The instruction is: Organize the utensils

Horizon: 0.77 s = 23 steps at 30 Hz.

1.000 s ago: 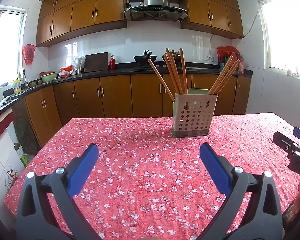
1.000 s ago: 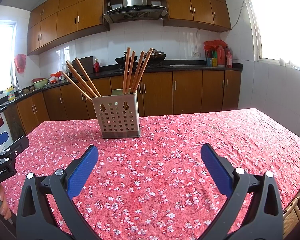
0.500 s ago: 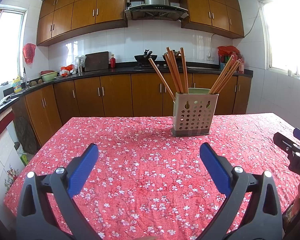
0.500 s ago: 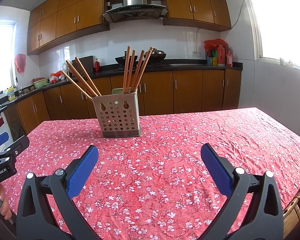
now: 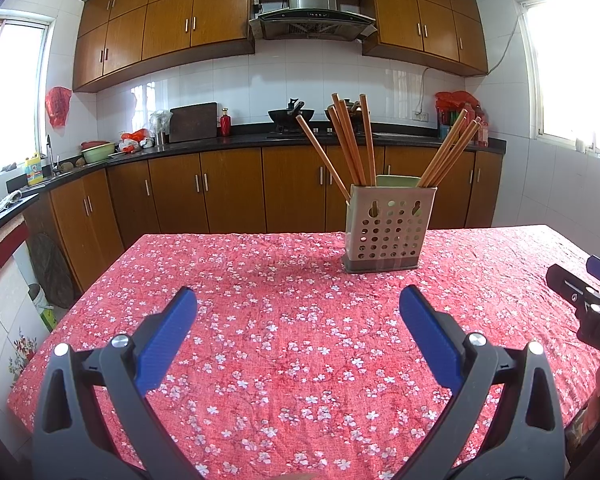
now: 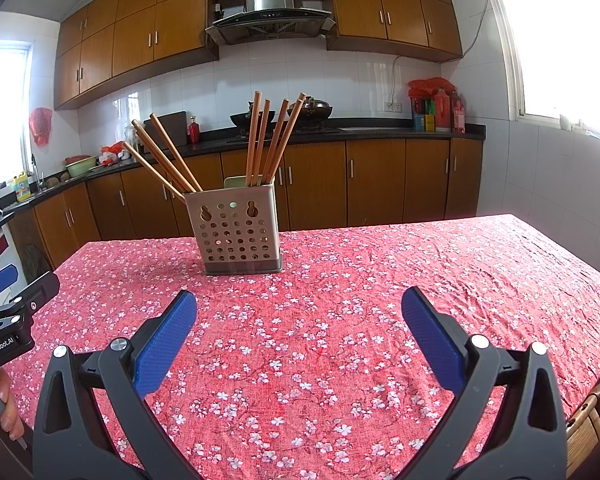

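Both the left gripper [image 5: 298, 332] and right gripper [image 6: 299, 332] hover with fingers spread wide and empty at frame bottom, apparently done or waiting, since the chopsticks [image 6: 266, 140] already stand in the perforated holder [image 6: 238, 230] mid-frame on the counter [image 6: 420, 280].

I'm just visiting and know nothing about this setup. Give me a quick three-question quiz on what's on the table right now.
1. True or false: the left gripper holds a chopstick.
2. The chopsticks stand in: A) a perforated holder B) a glass C) a drawer.
3. What colour is the floral tablecloth?

Key: 1 false, both it and the right gripper are open and empty; 2 A; 3 red.
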### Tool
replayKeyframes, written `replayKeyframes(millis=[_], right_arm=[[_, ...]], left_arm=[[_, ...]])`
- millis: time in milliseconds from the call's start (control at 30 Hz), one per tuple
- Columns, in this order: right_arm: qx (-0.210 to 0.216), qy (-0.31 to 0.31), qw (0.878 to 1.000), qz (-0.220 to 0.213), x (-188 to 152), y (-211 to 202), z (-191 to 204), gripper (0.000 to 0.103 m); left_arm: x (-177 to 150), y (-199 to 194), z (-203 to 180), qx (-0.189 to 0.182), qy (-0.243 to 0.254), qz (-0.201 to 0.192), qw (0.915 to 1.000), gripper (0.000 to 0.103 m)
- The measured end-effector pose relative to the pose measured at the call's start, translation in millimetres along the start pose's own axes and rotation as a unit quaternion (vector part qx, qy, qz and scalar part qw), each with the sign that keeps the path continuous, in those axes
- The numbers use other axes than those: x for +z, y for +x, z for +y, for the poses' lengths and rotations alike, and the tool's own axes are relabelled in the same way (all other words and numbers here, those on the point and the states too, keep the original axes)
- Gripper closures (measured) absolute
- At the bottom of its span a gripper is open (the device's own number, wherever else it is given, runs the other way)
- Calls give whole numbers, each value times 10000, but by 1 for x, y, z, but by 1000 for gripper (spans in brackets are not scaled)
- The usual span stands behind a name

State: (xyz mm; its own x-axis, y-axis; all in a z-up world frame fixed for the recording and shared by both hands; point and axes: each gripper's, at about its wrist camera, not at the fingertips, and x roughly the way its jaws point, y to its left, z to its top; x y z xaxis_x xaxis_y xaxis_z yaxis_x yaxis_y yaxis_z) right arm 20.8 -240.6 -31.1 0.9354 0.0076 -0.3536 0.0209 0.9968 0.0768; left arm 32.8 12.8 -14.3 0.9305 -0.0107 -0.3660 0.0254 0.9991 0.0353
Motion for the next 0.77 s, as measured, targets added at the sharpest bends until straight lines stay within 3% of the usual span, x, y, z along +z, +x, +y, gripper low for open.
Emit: replayKeyframes(millis=[767], right_arm=[[35, 11, 10000, 15, -2, 1, 1, 2]], left_arm=[[1, 3, 1, -22, -23, 36, 10000, 4]])
